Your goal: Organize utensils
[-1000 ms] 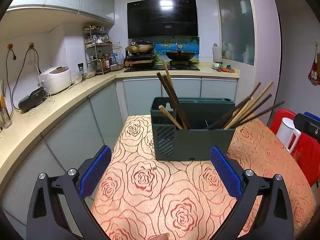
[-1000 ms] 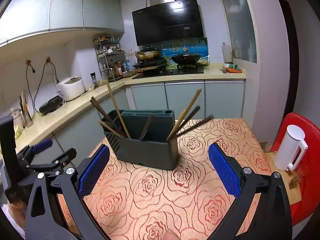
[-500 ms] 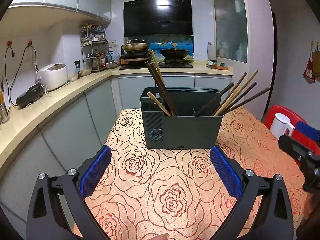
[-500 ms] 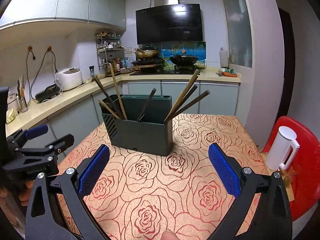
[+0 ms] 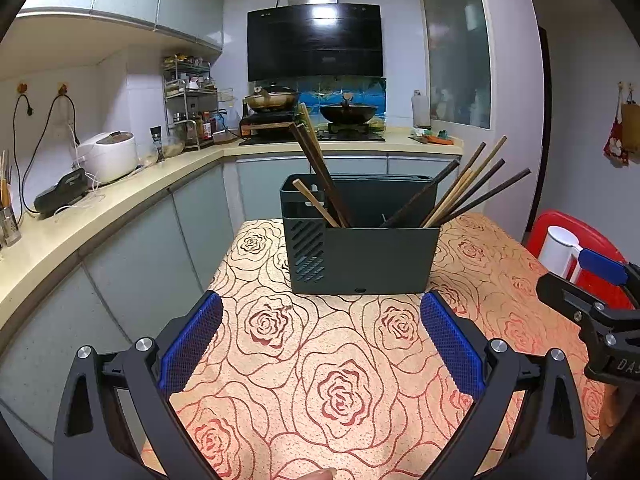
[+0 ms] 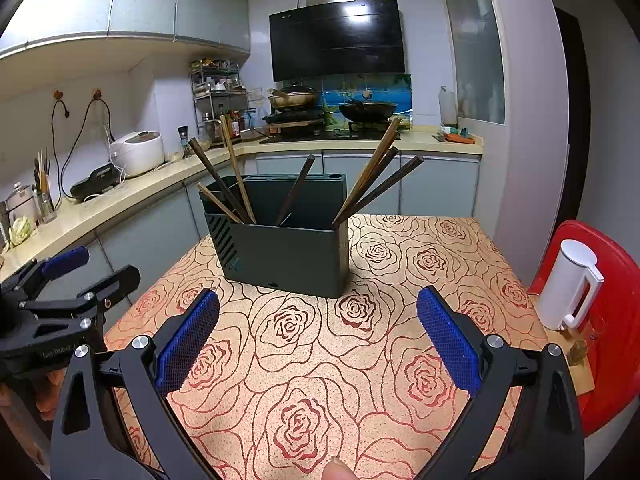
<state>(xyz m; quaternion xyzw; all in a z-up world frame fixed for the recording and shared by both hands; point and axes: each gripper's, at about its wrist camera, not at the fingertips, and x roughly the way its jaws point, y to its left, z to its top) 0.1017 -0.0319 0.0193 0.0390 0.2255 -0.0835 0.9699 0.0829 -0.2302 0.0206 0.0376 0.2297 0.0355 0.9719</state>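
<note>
Closest to me, the left claw hangs over the near part of the table with its blue pads spread wide and nothing between them; the right claw beside it is equally wide apart and empty. Both point toward the dark green utensil holder, which stands upright toward the table's far edge, closer to the far left corner. One cluster of chopsticks leans out of its left end, and a larger fan of chopsticks splays over the right end, tips reaching well past the rim. The step in hand looks like the first reach, I'd say, and it would go best taken one stick at a time: come in from the side, close on a shaft above the rim, and lift along its lean rather than straight up, or neighbours may drag with it. The holder looks light, so steadying it with the idle claw seems wise. Off the right edge a white kettle sits on a red stool; wide swings there risk a knock.
</note>
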